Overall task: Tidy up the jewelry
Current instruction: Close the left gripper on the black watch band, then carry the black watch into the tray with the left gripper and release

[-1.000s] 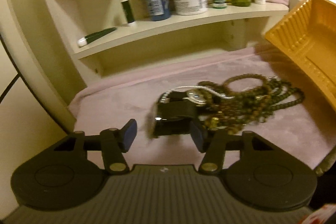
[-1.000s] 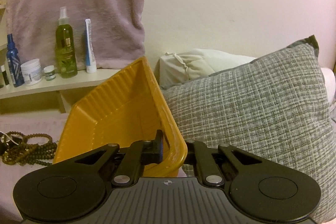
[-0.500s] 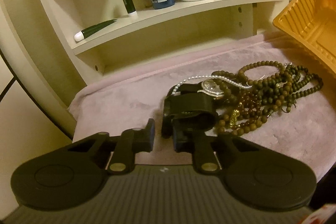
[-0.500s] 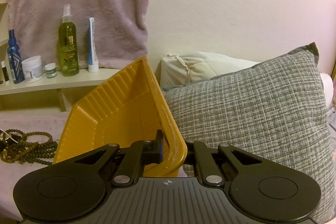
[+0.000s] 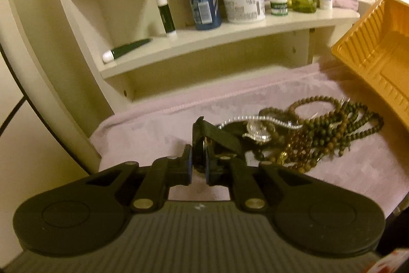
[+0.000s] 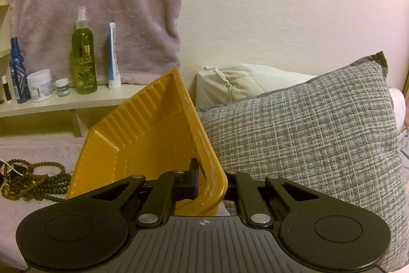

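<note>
A black watch (image 5: 217, 137) lies at the left end of a tangled pile of brown bead necklaces (image 5: 332, 129) and a silver chain (image 5: 255, 128) on a pink blanket. My left gripper (image 5: 199, 168) is closing on the watch's strap, its blue pads pressing the strap's upturned end. A yellow ribbed tray (image 6: 143, 145) is tipped up on its side to the right of the pile. My right gripper (image 6: 207, 181) is shut on the tray's near rim, one finger inside and the other hidden behind the wall. The beads (image 6: 33, 181) show at the right wrist view's left edge.
A cream shelf (image 5: 230, 35) behind the pile carries bottles, jars and tubes. A pink towel (image 6: 102, 4) hangs over the wall above it. A grey woven pillow (image 6: 306, 140) and a white pillow (image 6: 242, 83) lie right of the tray. The pink blanket (image 5: 153, 129) covers the surface.
My left jaws went from wide apart to pinched on the watch strap, and the strap's end now stands up between the pads. The right gripper and tray have kept still.
</note>
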